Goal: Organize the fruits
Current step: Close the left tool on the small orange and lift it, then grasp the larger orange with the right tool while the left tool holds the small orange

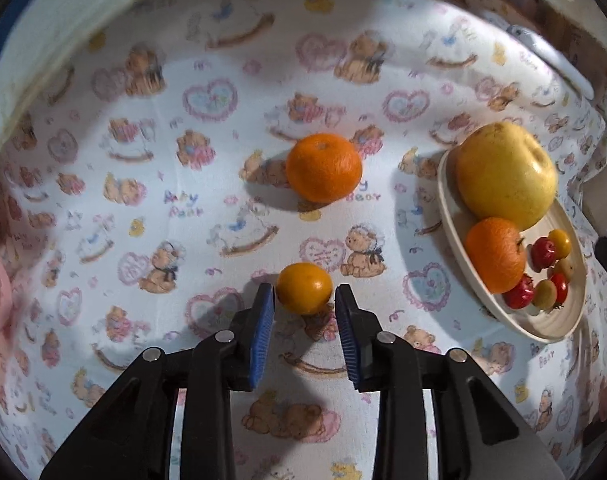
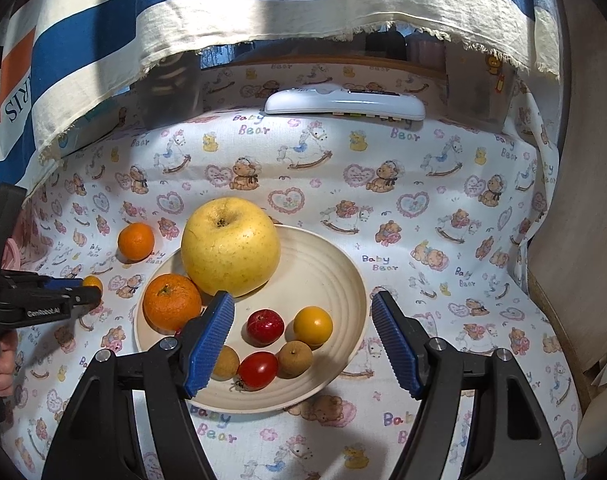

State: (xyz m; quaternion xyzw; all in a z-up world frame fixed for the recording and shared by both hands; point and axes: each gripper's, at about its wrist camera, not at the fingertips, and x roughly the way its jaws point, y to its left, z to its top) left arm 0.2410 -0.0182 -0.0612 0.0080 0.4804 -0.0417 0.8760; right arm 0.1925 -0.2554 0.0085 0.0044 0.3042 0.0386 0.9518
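Left gripper (image 1: pixel 304 296) parted around a kumquat (image 1: pixel 304 288) on the cloth (image 1: pixel 207 184), pads flanking it with slim gaps, not yet clamped. Bare cloth between it and the mandarin (image 1: pixel 323 167) beyond. Right gripper (image 2: pixel 302 322) spread wide, empty, over the plate (image 2: pixel 339 276); apple (image 2: pixel 230 246) at the far rim, orange (image 2: pixel 172 301) at the left rim, small fruits toward the near rim. Remote (image 2: pixel 345 103) by the far edge.

The left gripper (image 1: pixel 304 294) is held low, its jaws parted, blue pads (image 1: pixel 263 332) facing each other with a gap between. The right gripper (image 2: pixel 301 306) is raised higher, jaws spread wide, ribbed blue pads (image 2: pixel 209 338) angled outward. A bare hand (image 2: pixel 1 364) grips the left gripper's handle.
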